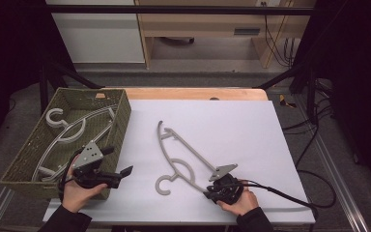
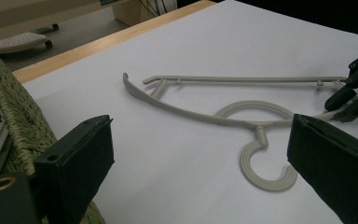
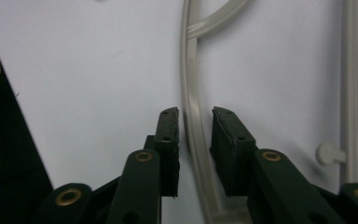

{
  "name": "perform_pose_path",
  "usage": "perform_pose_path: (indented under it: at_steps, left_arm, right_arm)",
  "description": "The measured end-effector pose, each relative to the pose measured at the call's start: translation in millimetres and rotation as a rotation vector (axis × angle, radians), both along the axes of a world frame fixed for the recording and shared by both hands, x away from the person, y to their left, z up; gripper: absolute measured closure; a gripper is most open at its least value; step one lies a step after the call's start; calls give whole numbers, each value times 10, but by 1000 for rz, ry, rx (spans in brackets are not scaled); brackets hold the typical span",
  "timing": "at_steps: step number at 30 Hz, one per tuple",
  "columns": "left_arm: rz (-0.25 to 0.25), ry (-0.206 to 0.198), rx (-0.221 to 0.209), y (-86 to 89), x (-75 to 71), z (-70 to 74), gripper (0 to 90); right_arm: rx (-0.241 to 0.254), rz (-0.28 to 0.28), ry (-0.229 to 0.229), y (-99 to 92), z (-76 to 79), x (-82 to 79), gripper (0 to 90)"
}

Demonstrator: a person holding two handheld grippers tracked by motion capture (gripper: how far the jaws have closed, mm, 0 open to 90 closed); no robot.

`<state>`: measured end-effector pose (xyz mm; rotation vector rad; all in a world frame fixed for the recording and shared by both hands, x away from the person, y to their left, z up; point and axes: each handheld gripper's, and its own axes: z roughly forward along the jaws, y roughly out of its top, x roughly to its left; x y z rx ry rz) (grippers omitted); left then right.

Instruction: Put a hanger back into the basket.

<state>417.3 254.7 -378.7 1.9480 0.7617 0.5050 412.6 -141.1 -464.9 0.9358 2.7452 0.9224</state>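
Currently listed: one grey plastic clothes hanger [image 1: 183, 157], lying flat on the white table sheet [image 1: 232, 125], hook toward you. Likely light, stiff and slick, with thin arms that may flex. Your right gripper [image 3: 195, 116] straddles the curved shoulder arm near its end, jaws narrowly apart and not pressing; a sound hold. Your left gripper [image 2: 200, 154] hangs wide open beside the wicker basket [image 1: 26, 159]. No readable markings.

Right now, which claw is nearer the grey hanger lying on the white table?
Right. The right claw is at the grey hanger, one hanger arm running between its jaws with a gap each side. The left claw hovers open by the woven basket, apart from it.
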Motion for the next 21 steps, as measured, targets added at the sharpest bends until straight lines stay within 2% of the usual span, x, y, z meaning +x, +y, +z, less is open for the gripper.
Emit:
perform_pose_path:
  at_steps: [4,10,14,18,19,21]
  left_arm:
    - [-3,1,2,-8,-2,1,65]
    - [-9,4,8,-37,0,-8,65]
    - [-11,5,13,-51,0,-12,65]
    - [-15,4,14,-45,-2,-9,65]
    - [-14,4,12,-42,-2,-8,65]
    - [-14,4,11,-36,-1,-6,65]
  right_arm:
    - [-31,14,4,-65,11,-53,725]
    - [-75,23,4,-20,22,-37,774]
    - [-103,56,8,5,41,-20,799]
    - [-111,108,2,-11,49,24,828]
    - [-93,84,18,-10,49,30,830]
    - [-77,82,17,-28,52,64,831]
